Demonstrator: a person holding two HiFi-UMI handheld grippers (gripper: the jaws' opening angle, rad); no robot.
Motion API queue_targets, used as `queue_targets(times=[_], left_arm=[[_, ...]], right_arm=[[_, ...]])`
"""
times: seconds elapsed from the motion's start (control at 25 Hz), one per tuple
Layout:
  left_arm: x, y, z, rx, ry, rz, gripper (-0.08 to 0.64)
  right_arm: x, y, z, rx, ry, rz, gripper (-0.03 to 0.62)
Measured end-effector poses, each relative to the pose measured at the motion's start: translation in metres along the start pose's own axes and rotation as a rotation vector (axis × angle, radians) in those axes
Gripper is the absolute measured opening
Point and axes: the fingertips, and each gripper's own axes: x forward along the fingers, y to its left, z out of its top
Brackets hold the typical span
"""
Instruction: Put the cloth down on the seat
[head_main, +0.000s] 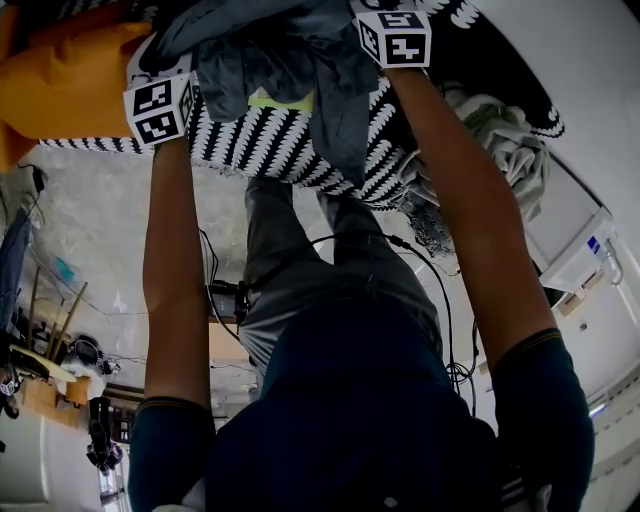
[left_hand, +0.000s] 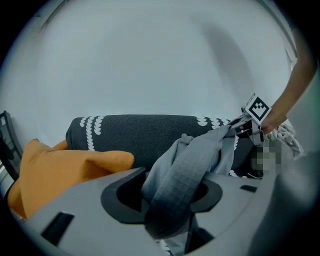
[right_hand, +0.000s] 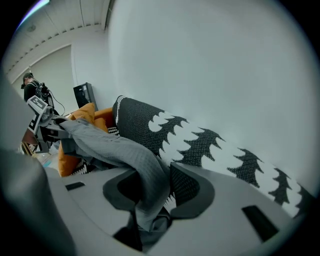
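head view: grid-textured grey cloth (head_main: 300, 60) drapes loose through wide-open left gripper (left_hand: 172, 195) and right gripper (right_hand: 150, 192), over scallop-patterned seat (head_main: 270, 140).

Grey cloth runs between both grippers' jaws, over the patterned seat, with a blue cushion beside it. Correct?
No: the cushion is orange, not blue, as the left gripper view shows. The grey cloth over the patterned seat is right.

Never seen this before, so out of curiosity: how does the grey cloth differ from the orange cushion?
The grey cloth is thin, faintly checked and strung out in a crumpled band; the orange cushion is plump, plain and lies at the sofa's end. Both are soft fabric.
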Motion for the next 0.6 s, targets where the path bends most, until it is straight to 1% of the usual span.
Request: queue_targets(times=[0.32,0.6], left_arm=[[-0.013,-0.008,-0.001,-0.015,0.009,-0.001,0.179],[-0.027,-0.017,0.005,-0.002,-0.005,0.006,0.179]], right_arm=[[-0.014,0.004,-0.005,0.021,0.01,0.03,0.143],[-0.032,0.018,-0.007,-0.011,0.002,0.044,0.143]])
